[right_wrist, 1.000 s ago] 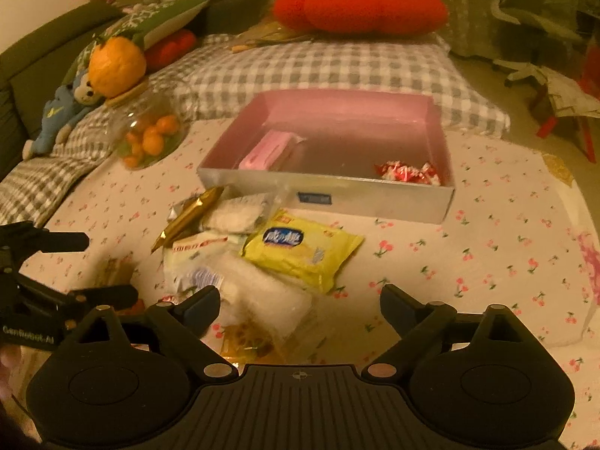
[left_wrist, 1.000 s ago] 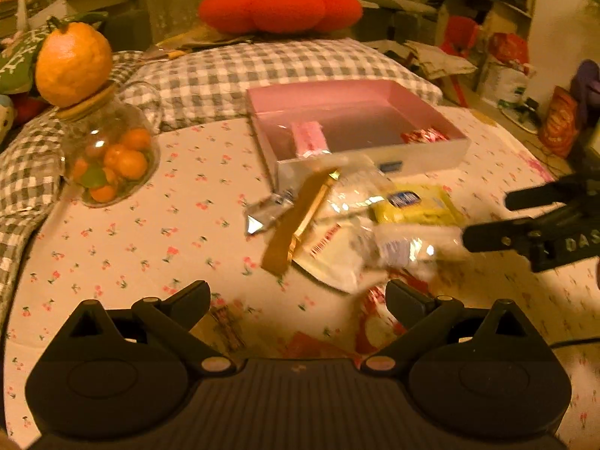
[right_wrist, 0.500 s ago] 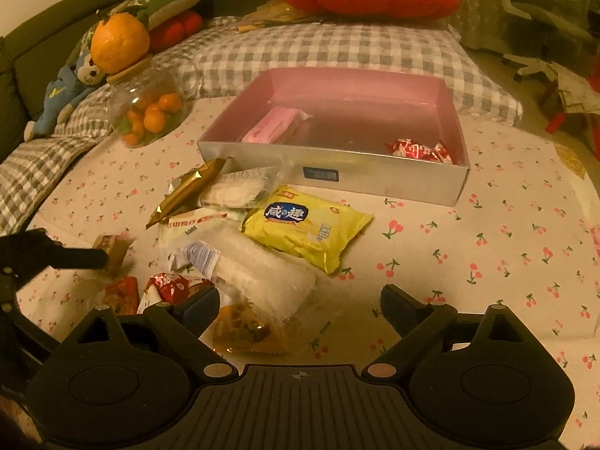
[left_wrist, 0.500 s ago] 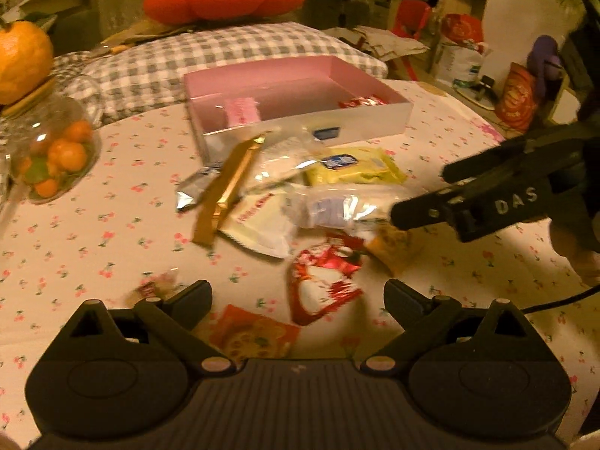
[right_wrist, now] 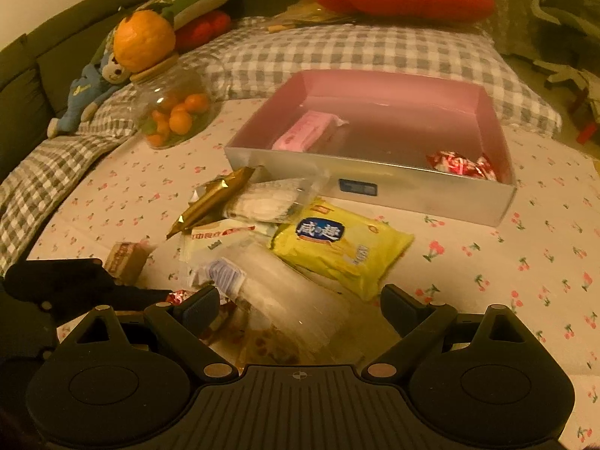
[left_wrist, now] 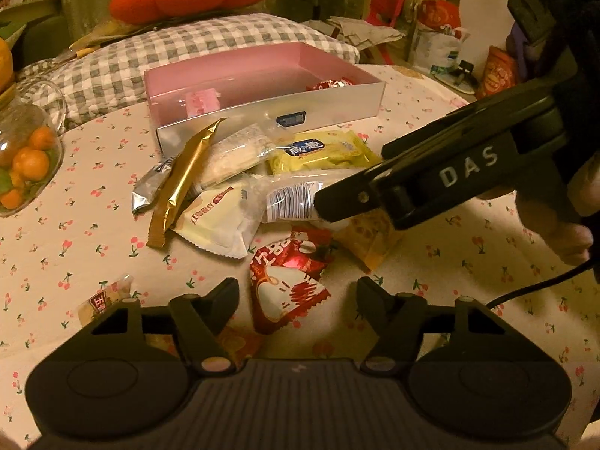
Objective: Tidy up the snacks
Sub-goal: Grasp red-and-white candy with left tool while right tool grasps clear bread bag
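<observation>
Tablecloth (right_wrist: 487, 262): cherry print, all my snacks lie on it; checked cushion (right_wrist: 356, 52) at far edge.
Box (left_wrist: 337, 101): pink inside, silver wall, far centre. Holds pink pack (right_wrist: 303, 133) far left + red-white sweets (right_wrist: 463, 165) near right corner.
Jar (right_wrist: 172, 112): clear, small oranges inside, big orange (right_wrist: 144, 39) on its lid, far left of box.
Pile: near side of box, packs overlapping.
Yellow pack (right_wrist: 337, 247): blue label, just near box wall, right part of pile.
Clear pack (right_wrist: 277, 292): barcode end, lies between my R fingers, partly over yellow pack's near edge.
Gold bar (left_wrist: 187, 180): left of pile, tilted, resting over silver wrapper (left_wrist: 148, 187) + white pack (left_wrist: 221, 221).
Red-white pack (left_wrist: 288, 277): near centre, just ahead of my L fingers.
Small tan pack (left_wrist: 107, 298): near left, apart from pile.
R gripper (right_wrist: 300, 303): wide open, holds nothing; in L view its finger (left_wrist: 345, 195) sits at clear pack's barcode.
L gripper (left_wrist: 296, 292): wide open, holds nothing, hovers above cloth by red-white pack.
</observation>
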Demonstrator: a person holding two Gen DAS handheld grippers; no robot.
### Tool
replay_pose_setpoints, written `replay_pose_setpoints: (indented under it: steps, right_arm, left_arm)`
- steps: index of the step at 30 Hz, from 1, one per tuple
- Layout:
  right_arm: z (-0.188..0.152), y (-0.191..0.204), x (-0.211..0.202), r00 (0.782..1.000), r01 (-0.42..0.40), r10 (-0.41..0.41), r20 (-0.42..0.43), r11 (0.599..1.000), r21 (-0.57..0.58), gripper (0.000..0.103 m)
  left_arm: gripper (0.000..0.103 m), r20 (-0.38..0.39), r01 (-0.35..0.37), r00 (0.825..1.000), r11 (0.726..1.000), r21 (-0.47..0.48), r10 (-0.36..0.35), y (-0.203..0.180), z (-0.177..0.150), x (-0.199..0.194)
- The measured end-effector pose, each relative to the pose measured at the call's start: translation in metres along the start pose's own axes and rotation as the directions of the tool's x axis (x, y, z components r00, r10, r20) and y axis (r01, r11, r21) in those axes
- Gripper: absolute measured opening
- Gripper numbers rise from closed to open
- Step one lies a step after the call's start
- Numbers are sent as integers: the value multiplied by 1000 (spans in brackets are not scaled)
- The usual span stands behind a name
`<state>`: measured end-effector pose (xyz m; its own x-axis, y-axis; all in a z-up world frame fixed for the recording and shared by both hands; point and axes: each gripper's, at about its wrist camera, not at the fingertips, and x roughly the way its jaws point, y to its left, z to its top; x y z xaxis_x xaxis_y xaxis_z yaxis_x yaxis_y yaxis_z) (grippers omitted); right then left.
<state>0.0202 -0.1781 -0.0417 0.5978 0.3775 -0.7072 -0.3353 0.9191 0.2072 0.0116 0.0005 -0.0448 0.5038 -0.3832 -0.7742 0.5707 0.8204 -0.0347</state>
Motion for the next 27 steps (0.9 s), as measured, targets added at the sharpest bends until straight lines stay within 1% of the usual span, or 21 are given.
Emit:
replay_pose_setpoints:
  steps: [4,9,12,14,16,17,19,21,25,27]
  right_arm:
    - [2,3,6,1000,20,-20,1,1000,-13,94]
    - [5,4,10,999,37,-36,9,999,-28,94]
    - [5,4,11,999,48,-47,11,998,-37,94]
    - [5,5,10,999,52,-51,18,998,-42,92]
    - [4,6,10,999,45,-44,19,998,-51,84]
    - [4,7,9,999,42,-41,18,998,-53,82]
    - [3,8,8,999,32,-31,15,998,-59,67]
    - [3,9,7,1000,20,-20,3,998,-63,60]
    - [2,12,7,999,22,-25,-42,998,-64,54]
    - [3,13,8,995,14,-18,-95,999,-42,52]
  left_arm:
    - [56,4,0,1000,1000,-13,0,1,2,1]
    - [50,1,1,1000,1000,-25,-1,2,5,3]
    - [40,-3,-11,1000,999,-35,11,4,5,4]
    - [38,-5,-15,1000,999,-47,15,6,5,3]
    - [38,-6,-22,1000,998,-60,22,8,5,2]
    - [38,-8,-29,1000,997,-66,28,9,6,1]
    - [38,-12,-41,999,996,-78,40,11,5,0]
    - [38,-14,-47,999,995,-92,46,14,5,0]
    - [38,-20,-59,998,992,-108,57,17,5,-2]
    - [38,-21,-64,998,991,-116,62,18,6,-2]
